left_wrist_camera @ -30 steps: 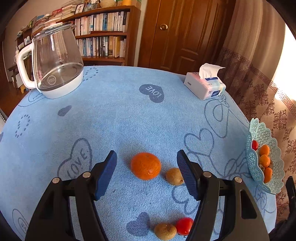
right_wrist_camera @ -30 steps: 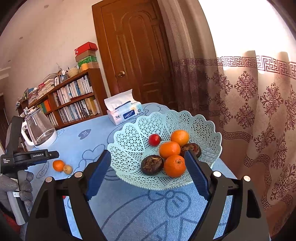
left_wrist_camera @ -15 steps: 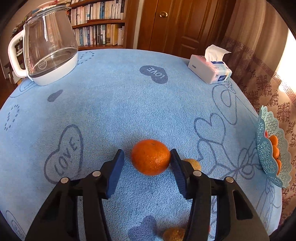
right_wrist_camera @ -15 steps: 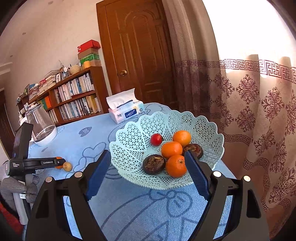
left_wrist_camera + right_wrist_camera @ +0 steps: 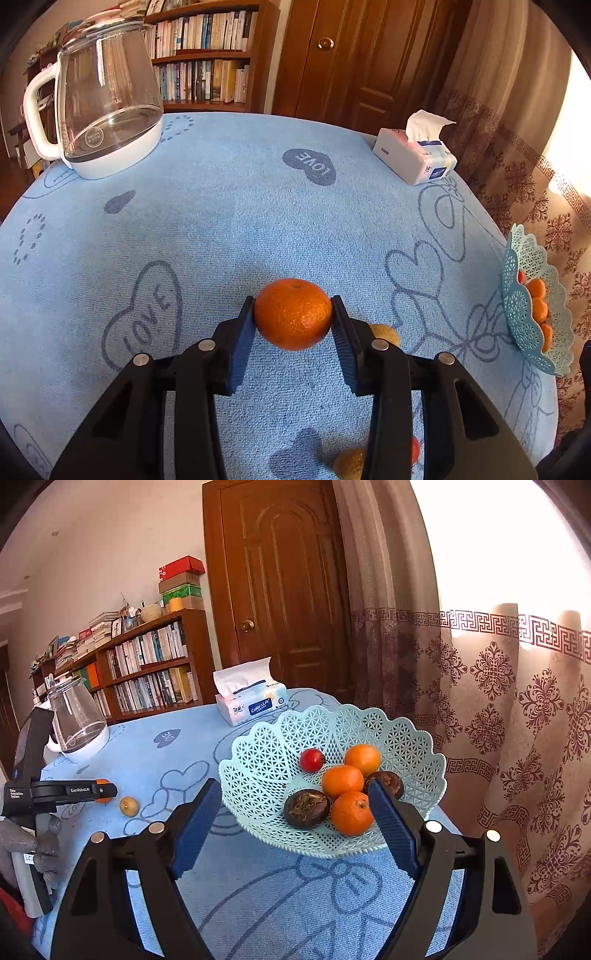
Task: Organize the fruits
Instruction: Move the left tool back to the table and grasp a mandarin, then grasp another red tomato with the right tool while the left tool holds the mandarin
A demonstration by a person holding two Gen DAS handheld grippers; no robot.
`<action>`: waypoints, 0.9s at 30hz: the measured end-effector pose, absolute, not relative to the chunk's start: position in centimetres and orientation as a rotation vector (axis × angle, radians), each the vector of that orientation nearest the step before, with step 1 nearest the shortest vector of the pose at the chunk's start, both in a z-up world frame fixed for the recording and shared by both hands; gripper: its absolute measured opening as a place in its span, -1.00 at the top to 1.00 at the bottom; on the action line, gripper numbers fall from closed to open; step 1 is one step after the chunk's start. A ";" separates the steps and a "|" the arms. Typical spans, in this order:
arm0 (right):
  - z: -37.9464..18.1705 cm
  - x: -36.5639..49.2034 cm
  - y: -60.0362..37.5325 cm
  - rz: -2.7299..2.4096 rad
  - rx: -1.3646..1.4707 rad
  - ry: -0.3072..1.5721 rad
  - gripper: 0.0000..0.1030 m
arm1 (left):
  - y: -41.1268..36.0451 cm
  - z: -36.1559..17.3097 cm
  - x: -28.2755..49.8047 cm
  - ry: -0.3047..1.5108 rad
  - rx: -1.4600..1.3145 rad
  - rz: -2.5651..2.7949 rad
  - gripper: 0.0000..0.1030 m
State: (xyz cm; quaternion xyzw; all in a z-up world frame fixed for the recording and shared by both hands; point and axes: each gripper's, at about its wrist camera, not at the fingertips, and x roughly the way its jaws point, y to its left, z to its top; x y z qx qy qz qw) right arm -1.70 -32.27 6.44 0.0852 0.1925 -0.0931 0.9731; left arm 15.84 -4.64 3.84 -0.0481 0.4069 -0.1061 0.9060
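The counter (image 5: 229,206), under its blue cloth, stretches wide ahead of the left tool (image 5: 293,317), and the lattice basket (image 5: 532,306) sits far off to that tool's right at the cloth's edge. So the carry is long, and the basket's overhang toward the curtain side looks like the first hazard: a hard drop against its near rim could tip or shove it. The right tool (image 5: 293,818) hangs just in front of the same basket (image 5: 280,746), its blue pads wide apart and gripping nothing, so it could steady the rim if needed.

The orange (image 5: 293,314) is pinched between the left tool's two pads, at the very tips. A round, smooth-skinned fruit held that far forward may roll out during a quick swing; squeezing harder risks bruising it.

Just behind the right pad lies a small brownish fruit (image 5: 386,332), and beneath the tool sit another brown fruit (image 5: 349,463) and a red one (image 5: 414,448). A low sweep could knock these rolling off the counter.
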 end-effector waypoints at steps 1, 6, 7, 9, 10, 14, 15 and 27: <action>6.5 -1.8 -32.0 -0.193 0.159 0.384 -0.61 | -4.3 4.3 15.7 0.828 -0.105 -0.214 0.21; 6.7 -1.8 -29.8 -0.200 0.047 0.372 -0.61 | -2.7 6.5 15.0 0.758 -0.143 -0.175 0.21; 6.8 -1.8 -29.2 -0.191 0.017 0.368 -0.61 | -2.4 7.0 14.8 0.745 -0.149 -0.171 0.21; 7.0 -1.9 -27.8 -0.155 -0.021 0.367 -0.61 | -1.9 7.7 14.5 0.720 -0.155 -0.162 0.21; 7.1 -1.8 -27.2 -0.128 -0.028 0.374 -0.61 | -1.7 8.0 14.4 0.710 -0.157 -0.158 0.21; 6.7 -0.4 -24.6 0.045 -0.006 0.474 -0.61 | -0.7 8.7 14.1 0.689 -0.172 -0.140 0.21; 6.4 0.0 -23.9 0.085 -0.003 0.502 -0.61 | -0.6 8.8 14.1 0.683 -0.171 -0.130 0.21; 3.6 3.4 -17.5 0.384 0.003 0.732 -0.46 | 0.8 9.2 13.8 0.669 -0.201 -0.108 0.21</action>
